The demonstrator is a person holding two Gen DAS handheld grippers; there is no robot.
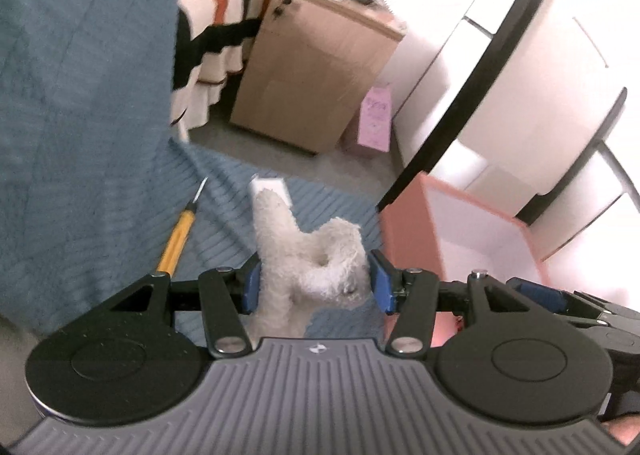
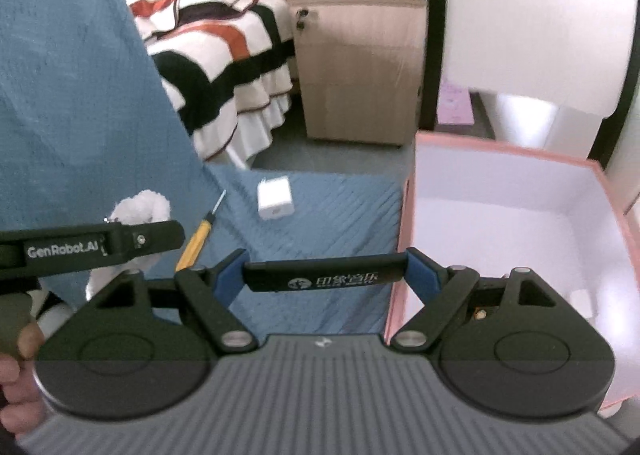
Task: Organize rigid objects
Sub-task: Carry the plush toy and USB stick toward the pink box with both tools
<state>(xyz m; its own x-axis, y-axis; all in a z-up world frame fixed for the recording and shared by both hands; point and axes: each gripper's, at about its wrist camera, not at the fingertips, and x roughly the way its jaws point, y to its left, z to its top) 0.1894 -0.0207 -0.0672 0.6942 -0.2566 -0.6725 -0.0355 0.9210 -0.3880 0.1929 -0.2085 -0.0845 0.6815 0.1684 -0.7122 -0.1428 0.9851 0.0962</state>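
Note:
My left gripper (image 1: 314,281) is shut on a fluffy white plush toy (image 1: 308,255), held above the blue bedcover. My right gripper (image 2: 324,275) is shut on a flat black bar with white print (image 2: 326,275), held crosswise just left of the pink box (image 2: 520,223). The box is open, white inside, and shows in the left wrist view (image 1: 472,231) at the right. A yellow-handled screwdriver (image 1: 178,233) and a white charger cube (image 2: 275,199) lie on the bedcover. The left gripper and plush show at the left of the right wrist view (image 2: 132,211).
The blue ribbed bedcover (image 2: 328,215) ends at the floor beyond. A wooden bedside cabinet (image 2: 360,67), a striped bed (image 2: 224,55), a pink bag (image 1: 374,119) and white furniture (image 1: 520,75) stand further off.

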